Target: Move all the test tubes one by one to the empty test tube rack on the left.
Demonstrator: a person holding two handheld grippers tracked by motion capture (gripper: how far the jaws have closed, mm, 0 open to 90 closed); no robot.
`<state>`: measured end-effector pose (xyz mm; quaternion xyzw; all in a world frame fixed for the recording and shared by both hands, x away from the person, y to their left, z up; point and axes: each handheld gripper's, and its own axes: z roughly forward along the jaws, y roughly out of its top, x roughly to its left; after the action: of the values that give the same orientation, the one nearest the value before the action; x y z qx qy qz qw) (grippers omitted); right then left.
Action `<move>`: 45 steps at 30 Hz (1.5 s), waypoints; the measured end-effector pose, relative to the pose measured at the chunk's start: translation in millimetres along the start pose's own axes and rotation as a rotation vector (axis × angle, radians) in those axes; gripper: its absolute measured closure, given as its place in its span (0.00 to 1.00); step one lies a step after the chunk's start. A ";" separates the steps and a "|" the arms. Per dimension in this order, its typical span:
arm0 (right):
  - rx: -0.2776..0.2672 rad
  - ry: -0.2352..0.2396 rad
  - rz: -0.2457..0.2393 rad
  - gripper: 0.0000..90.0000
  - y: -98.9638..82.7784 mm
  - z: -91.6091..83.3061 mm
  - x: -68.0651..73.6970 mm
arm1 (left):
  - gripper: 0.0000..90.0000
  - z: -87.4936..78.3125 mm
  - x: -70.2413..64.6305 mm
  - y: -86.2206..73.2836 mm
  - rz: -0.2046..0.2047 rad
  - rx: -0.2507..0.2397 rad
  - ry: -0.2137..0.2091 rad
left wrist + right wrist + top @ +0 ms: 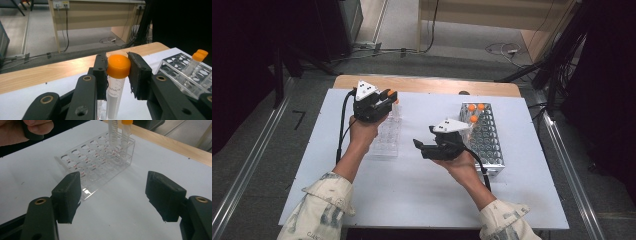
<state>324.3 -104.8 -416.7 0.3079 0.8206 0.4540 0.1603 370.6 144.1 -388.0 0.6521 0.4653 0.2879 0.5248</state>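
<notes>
standing upright with its long axis vertical and its cap pointing up, the orange-capped tube [115,82] sits clamped at the cap between the two black jaws of the left hand-held gripper [117,72]. in the high view this hand-held gripper [390,96] is held over the far end of the clear plastic rack [387,137] on the left half of the desk [362,200]. the tube body is a clear round cylinder with fine printed markings down its side; the cap is smooth, domed and glossy orange.

the right hand-held gripper [113,195] has its jaws wide apart with nothing between them, above bare white desk surface, facing the clear rack [95,167]. that rack is a see-through block with rows of round holes and small red marks; two tubes stand upright at its far end, one with an orange cap [127,122]. the jaw pads are matte black, blocky and a little frayed at the edges.

to the right stands a metal rack [484,137], a shiny grid of round holes, with three orange-capped tubes [476,111] gathered at its far left corner. the desk has a white top with a pale wooden strip [427,84] along its far edge. beyond it, cables [502,49] trail over the grey floor.
</notes>
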 end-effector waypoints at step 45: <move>-0.002 0.001 0.002 0.32 -1.2 -1.3 -0.2 | 0.77 29.8 -0.3 -30.7 0.002 0.085 0.067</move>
<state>323.4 -106.2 -417.0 0.3085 0.8198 0.4552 0.1600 386.9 131.9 -425.7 0.6642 0.4939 0.2899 0.4805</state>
